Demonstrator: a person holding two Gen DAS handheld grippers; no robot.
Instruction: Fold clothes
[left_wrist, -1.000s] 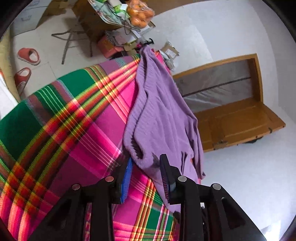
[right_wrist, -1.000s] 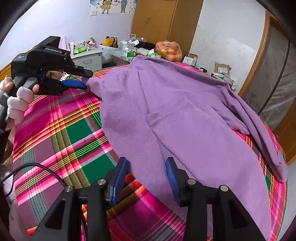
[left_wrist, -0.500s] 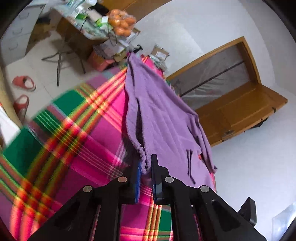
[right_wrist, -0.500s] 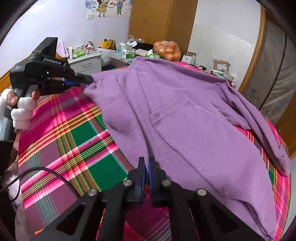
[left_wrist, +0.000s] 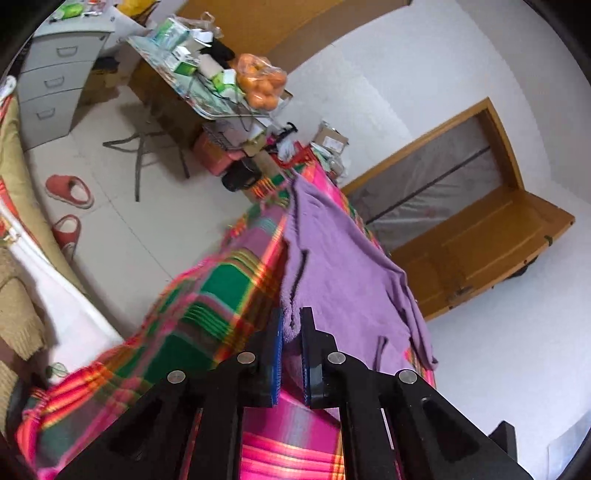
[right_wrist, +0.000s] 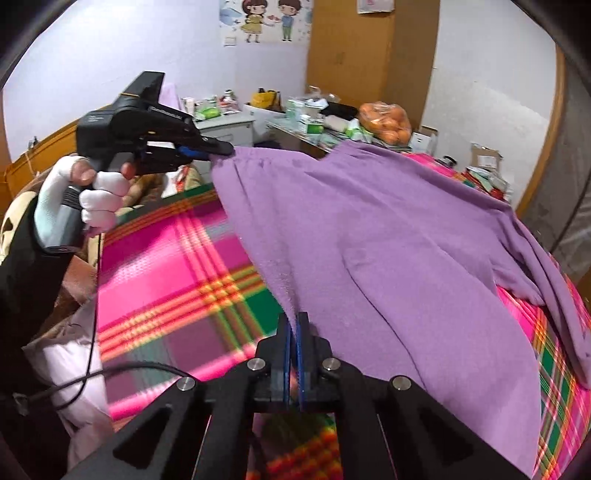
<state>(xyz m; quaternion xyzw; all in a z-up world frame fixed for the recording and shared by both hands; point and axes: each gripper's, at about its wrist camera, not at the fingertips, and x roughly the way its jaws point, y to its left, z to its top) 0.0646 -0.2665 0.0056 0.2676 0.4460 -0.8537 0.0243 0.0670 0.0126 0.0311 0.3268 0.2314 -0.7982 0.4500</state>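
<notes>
Presently a purple sweater (right_wrist: 388, 236) is spread over a plaid blanket (right_wrist: 177, 266) on the bed, its far sleeve draped towards the blanket's right edge. The sweater's near hem is pinched by the right gripper (right_wrist: 294, 325), whose blue pads are pressed together on the fabric. A far corner of the same hem is clamped by the left gripper (left_wrist: 291, 325), held in a white-gloved hand (right_wrist: 92, 195); only cloth is seen between its nearly closed jaws.

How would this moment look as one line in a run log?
left gripper: shut on purple garment | right gripper: shut on its edge | plaid blanket: underneath
</notes>
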